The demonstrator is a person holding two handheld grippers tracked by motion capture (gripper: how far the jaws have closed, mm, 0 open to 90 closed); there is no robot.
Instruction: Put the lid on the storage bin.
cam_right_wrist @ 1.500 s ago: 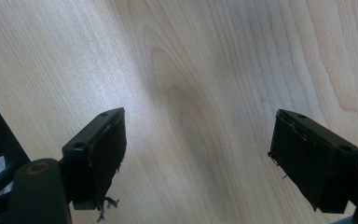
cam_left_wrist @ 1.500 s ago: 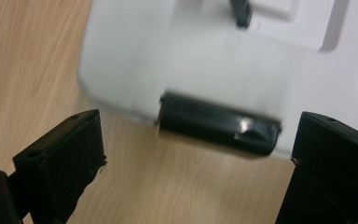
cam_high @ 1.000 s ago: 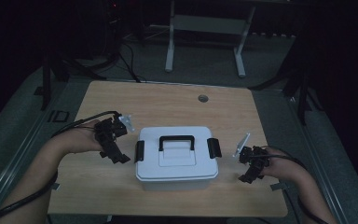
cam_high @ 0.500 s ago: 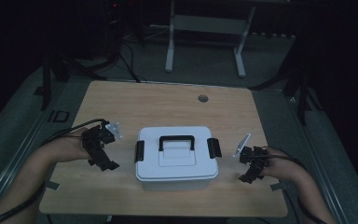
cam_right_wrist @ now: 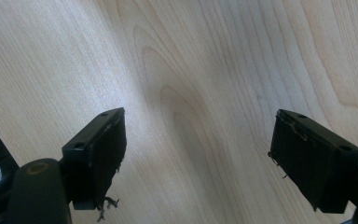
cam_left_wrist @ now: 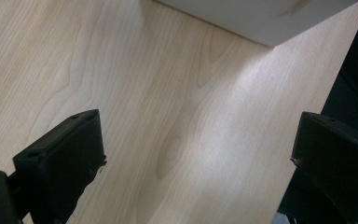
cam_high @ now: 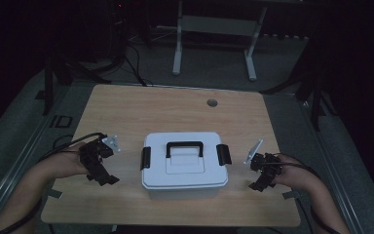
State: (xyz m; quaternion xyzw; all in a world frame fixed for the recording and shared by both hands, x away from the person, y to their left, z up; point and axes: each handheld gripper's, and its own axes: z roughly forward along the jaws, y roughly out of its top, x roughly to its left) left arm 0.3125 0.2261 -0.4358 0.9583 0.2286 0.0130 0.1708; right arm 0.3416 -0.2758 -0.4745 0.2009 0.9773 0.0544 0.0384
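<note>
A white lidded box (cam_high: 185, 170) with a black handle (cam_high: 184, 146) and a black latch on each side stands in the near middle of the wooden table (cam_high: 175, 112). My left gripper (cam_high: 106, 179) rests low over the table, a hand's width left of the box, with its jaws wide open and nothing in them. In the left gripper view, my left gripper (cam_left_wrist: 198, 163) has bare wood between the jaws and a corner of the box (cam_left_wrist: 261, 18) ahead. My right gripper (cam_high: 258, 185) sits just right of the box, also open and empty. My right gripper (cam_right_wrist: 205, 158) points down at bare wood.
A small round hole (cam_high: 212, 103) sits in the table's far middle. Behind the table, on the grey floor, stand the legs of a metal frame (cam_high: 177, 48) and some cables (cam_high: 131, 58). The near table edge lies close under both forearms.
My left gripper has drifted left, away from the box, and sunk toward the table's near side. The right gripper and the box have stayed put.
</note>
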